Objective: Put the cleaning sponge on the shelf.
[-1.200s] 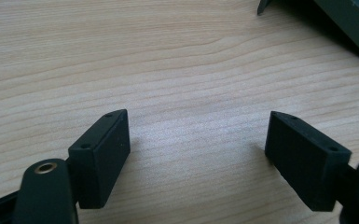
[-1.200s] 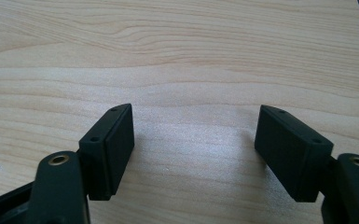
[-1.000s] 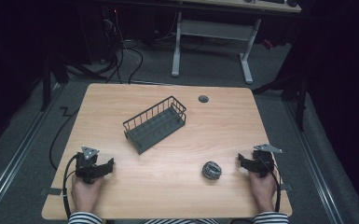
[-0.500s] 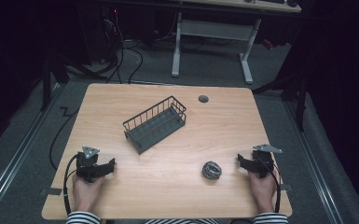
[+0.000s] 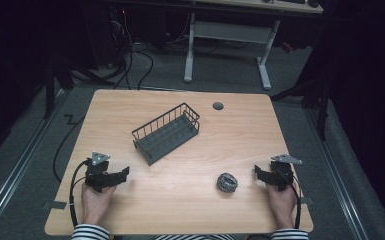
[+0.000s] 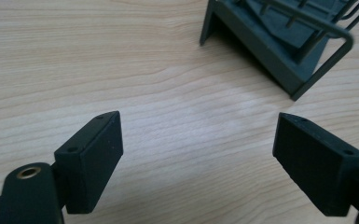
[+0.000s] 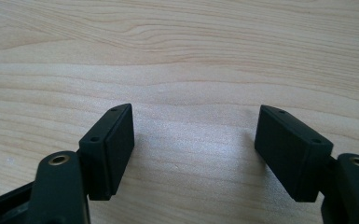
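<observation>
Both hand-held grippers are resting near the front edge of the light wooden table (image 5: 180,200), nothing gripped. The left gripper (image 5: 122,173) is standing wide, its jaws having just been opening, with only bare tabletop between them in the left gripper view; the right gripper (image 5: 258,172) is also spread wide over bare wood. The crumpled grey metal scouring ball (image 5: 226,182) is sitting just left of the right gripper, well apart from the dark grey wire basket with a solid tray bottom (image 5: 166,133), which is lying angled at mid-table.

Likely step: picking up the ball, probably for the basket. Doing it well: right gripper swinging in over the ball, jaws straddling it evenly, closing gently since it looks springy, then lifting clear of the basket's wire rim before dropping it in.

Room: lots of open wood between ball and basket. The ball is lying toward the front right, so avoid nudging it off the front edge. The small round grey grommet (image 5: 218,105) is sitting far back, out of the way.
</observation>
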Tool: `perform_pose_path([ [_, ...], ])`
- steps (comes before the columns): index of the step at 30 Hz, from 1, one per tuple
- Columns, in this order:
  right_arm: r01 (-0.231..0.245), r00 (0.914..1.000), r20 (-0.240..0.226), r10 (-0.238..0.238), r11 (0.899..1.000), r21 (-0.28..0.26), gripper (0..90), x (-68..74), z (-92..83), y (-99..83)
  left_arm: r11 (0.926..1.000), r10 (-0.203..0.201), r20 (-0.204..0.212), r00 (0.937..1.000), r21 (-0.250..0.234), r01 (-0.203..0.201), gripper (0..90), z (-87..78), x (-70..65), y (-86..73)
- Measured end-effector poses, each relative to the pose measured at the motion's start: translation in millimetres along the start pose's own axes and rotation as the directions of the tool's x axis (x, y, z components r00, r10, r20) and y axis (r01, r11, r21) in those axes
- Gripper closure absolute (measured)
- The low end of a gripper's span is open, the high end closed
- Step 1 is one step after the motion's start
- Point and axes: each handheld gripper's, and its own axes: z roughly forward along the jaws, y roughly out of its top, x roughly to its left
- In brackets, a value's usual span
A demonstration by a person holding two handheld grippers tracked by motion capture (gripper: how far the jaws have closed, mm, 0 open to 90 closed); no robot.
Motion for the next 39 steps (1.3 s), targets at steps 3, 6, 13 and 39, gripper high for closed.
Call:
perform_pose_path([
  [3, 0.005, 1.0000, -0.002, -0.005, 1.000, 0.001, 28.5, 0.0, -0.1, 0.0, 1.0000, 0.007, 0.012, 0.9999, 0.000, -0.007, 16.4, -0.3, -3.0, 4.6],
  [6, 0.006, 1.0000, -0.002, -0.006, 1.000, 0.001, 28.5, 0.0, -0.2, 0.0, 0.9999, 0.010, 0.021, 0.9997, 0.001, -0.010, 16.4, -1.1, -5.1, 8.3],
  [13, 0.010, 0.9999, -0.006, -0.010, 1.000, 0.001, 28.4, 0.3, -0.2, -0.1, 0.9997, 0.004, 0.061, 0.9981, -0.023, -0.003, 16.2, -8.1, -7.4, 25.6],
  [39, 0.016, 0.9998, -0.012, -0.016, 1.000, 0.000, 28.4, 0.8, -0.5, -0.4, 0.9984, 0.050, 0.089, 0.9948, 0.023, -0.052, 17.4, -9.3, -17.2, 98.9],
])
